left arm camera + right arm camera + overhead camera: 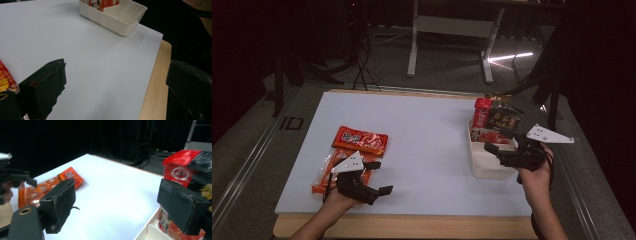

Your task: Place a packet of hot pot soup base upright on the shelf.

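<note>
White plastic bin [486, 165] at the table's right edge already holds several red and black snack packets [494, 120]. We've got two orange-red packets [357, 145] left, lying by our left gripper [379, 177]. Both it and our right gripper [499, 145] are open, empty.

1. Dark room, black on the left and right sides and beyond the far edge of the table.
2. Grey floor [447, 75], with a bright streak of light [510, 57] at the right.
3. White frame of a desk [451, 25] standing at the back, two legs on flat feet.
4. Black cables [362, 65] trailing across the floor at the back left.
5. White sheet [422, 145] covering a wooden table [412, 227], light wood bare along the near edge.
</note>
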The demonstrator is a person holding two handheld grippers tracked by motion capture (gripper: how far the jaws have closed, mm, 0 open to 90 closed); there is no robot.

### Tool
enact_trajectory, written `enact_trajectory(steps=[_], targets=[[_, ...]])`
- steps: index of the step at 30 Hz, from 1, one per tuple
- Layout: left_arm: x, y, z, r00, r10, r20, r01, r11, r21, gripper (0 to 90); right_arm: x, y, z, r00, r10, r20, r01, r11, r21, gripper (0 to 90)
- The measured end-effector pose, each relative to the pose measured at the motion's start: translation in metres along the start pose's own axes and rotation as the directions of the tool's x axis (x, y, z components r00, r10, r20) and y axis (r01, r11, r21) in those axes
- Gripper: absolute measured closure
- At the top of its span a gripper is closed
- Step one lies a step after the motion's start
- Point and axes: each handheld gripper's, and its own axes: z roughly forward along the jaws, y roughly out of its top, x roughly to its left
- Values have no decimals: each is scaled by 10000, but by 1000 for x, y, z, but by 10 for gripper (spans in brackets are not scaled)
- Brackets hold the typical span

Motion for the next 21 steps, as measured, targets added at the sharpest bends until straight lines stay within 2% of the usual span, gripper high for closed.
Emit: enact_trajectory(steps=[2,4,5,7,8,9,10,12,13,14,15,17,18,19,20,21], targets=[[3,0,-6,9999,35,-161,-33,9999,119,46,9,-4,-1,9995,6,-304,-8,10000,-54,149],[5,-1,-11,9995,108,-297,-101,9997,234,70,14,-6,-1,9990,-101,-432,99,9999,-40,149],[6,-2,-15,9986,196,-495,-187,9996,201,84,17,-7,-2,9988,-150,-470,149,9999,-15,149],[11,-4,-23,9971,182,-744,-179,9998,42,201,22,-9,-3,9977,-228,-645,227,9997,-21,149],[13,-4,-27,9957,99,-919,-95,9999,52,203,24,-11,-3,9969,-256,-748,256,9997,-13,149],[17,-6,-32,9945,85,-1049,-83,10000,20,252,27,-12,-3,9965,-298,-780,299,9996,-2,149],[20,-7,-36,9926,29,-1218,-33,10000,-28,340,29,-13,-3,9960,-311,-835,311,9995,-11,149],[27,-9,-45,9866,-125,-1625,127,9999,1,392,33,-15,-4,9938,-302,-1071,304,9995,1,149],[27,-9,-45,9866,-125,-1625,127,9999,1,449,34,-17,-4,9936,-347,-1078,351,9994,18,149],[34,-13,-53,9764,-286,-2141,322,9994,135,463,35,-18,-4,9930,-352,-1127,359,9994,37,149],[38,-15,-57,9724,-275,-2317,344,9991,256,489,36,-20,-4,9924,-329,-1184,335,9994,32,149],[45,-20,-63,9599,-322,-2786,481,9976,505,525,37,-23,-3,9919,-315,-1228,328,9994,84,149],[45,-20,-63,9599,-322,-2786,481,9976,505,578,37,-23,-3,9919,-315,-1228,328,9994,84,149],[51,-26,-69,9508,-246,-3090,503,9959,756,612,37,-27,-1,9918,-233,-1257,248,9996,105,149],[53,-29,-72,9481,-237,-3171,537,9948,861,648,37,-29,-1,9912,-187,-1312,206,9997,127,149],[53,-29,-72,9481,-237,-3171,537,9948,861,692,37,-30,0,9913,-239,-1291,266,9995,196,149]])
